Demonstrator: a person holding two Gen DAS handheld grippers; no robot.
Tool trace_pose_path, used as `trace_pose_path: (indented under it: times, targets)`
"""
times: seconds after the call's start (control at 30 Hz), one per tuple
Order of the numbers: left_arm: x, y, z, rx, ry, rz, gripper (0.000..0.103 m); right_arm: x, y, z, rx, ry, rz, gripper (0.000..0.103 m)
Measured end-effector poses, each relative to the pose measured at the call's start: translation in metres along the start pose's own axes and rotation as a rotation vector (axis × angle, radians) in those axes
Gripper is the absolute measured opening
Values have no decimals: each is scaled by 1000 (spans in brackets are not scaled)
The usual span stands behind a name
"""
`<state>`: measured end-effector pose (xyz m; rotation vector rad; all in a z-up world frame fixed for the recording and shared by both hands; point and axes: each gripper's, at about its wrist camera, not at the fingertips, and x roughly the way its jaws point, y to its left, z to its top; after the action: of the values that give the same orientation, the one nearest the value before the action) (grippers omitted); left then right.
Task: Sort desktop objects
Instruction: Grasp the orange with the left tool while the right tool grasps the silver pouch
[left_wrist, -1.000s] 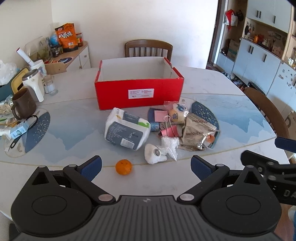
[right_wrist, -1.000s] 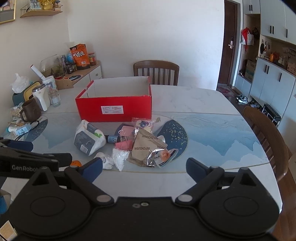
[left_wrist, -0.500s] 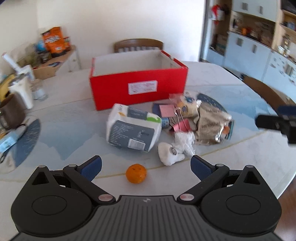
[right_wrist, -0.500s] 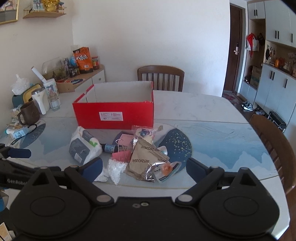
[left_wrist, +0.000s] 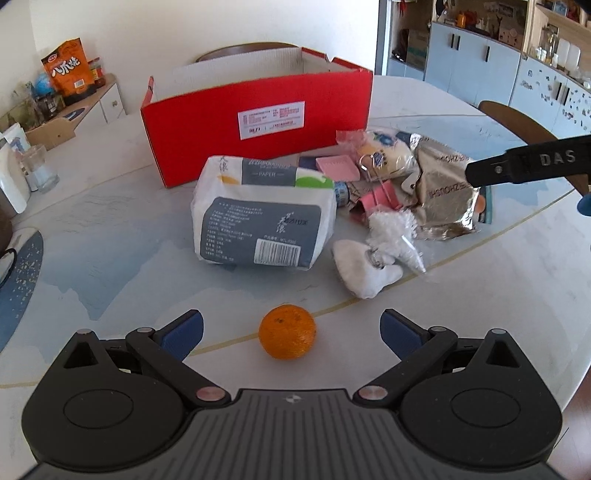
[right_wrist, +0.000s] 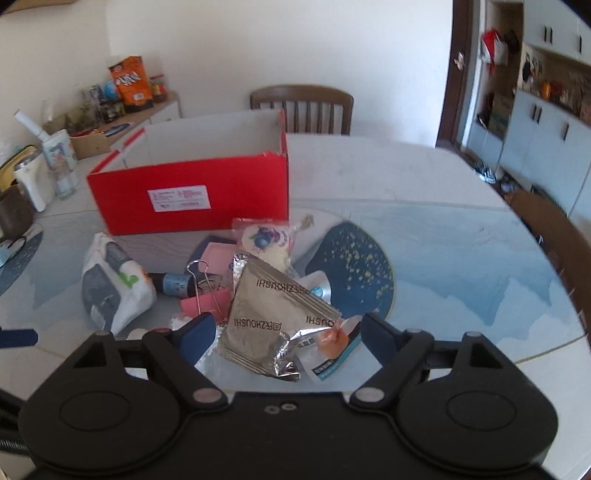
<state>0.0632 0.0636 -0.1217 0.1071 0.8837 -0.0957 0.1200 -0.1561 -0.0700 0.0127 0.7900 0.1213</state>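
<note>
Left claw (left_wrist: 291, 328) open, straddling orange (left_wrist: 287, 336) | red box (right_wrist: 192, 194) upright

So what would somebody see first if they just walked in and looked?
Probably the big red box, open on top, at the back of the table. Next, the little orange sitting alone right between the open left gripper fingers, and the jumbled pile of packets in front of the box, with a crinkly silver packet.

"ZHOUSHI" on the foil pouch (right_wrist: 273, 314), "PAPER" on the tissue pack (left_wrist: 258, 218), "DAS" on the right gripper (left_wrist: 532, 164).
</note>
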Motion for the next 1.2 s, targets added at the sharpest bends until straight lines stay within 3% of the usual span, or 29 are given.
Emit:
trace_pose_path:
  times: [0.23,0.53,0.87,0.93,1.1,1.2]
  targets:
    - [10,3,-2,11,5,-14,100,28,8,-4,135,72,-24,86]
    - [16,6,-1,12,18,-41,90,54,12,5,285,86,-96,87]
    - [26,8,0,23,63,-49,61,73,16,5,306,131,-134,79]
    - [26,10,0,16,63,-48,59,75,19,6,290,134,-137,73]
    - [26,13,3,22,66,-54,38,74,22,9,266,135,-117,61]
    - [26,12,4,37,67,-55,35,72,21,10,263,137,-102,55]
